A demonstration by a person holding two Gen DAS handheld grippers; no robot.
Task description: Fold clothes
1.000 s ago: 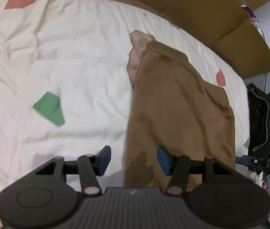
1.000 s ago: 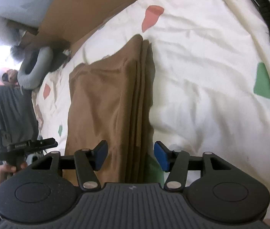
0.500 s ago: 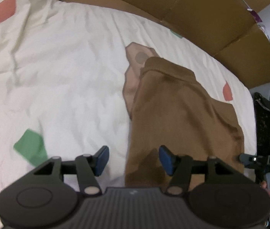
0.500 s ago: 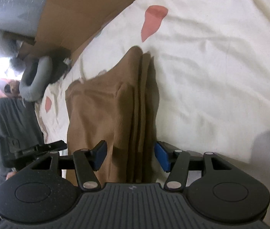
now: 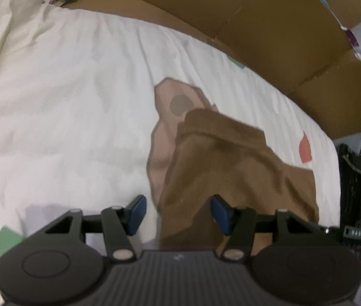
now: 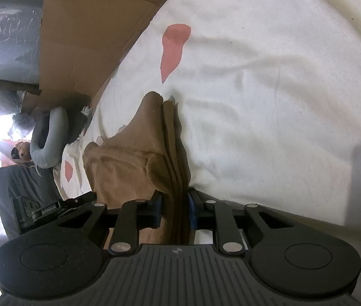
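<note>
The white bedsheet (image 5: 65, 102) with its scattered red and green patches takes up most of the bed, and the brown garment (image 5: 231, 168) lies on it, already folded into a long strip, with a paler inner flap and a round mark showing at its far end. The right gripper (image 6: 174, 210) is closing on the stacked layers at the garment's near edge; the folded edges stand between its blue pads and look pinched there. The left gripper (image 5: 177, 213) stands apart, with the garment's other near corner lying between its fingers but not touched by either pad. My worry is the thick stack on the right: if the pads catch only the upper layers, the lower ones could slide out and the fold would come undone when lifted. The jaws sit low against the bed too, so a pinch of sheet may come up with the cloth and drag it askew. On the left, a grip taken too near the edge could let the corner slip free, and then one side would rise alone and the strip would twist. The cardboard (image 5: 269, 25) walling the far side of the bed leaves little room to swing anything that way. As for writing, I can read none; there is faint print on the dark device (image 6: 45, 207) beside the right gripper, but it is too blurred to make out.
</note>
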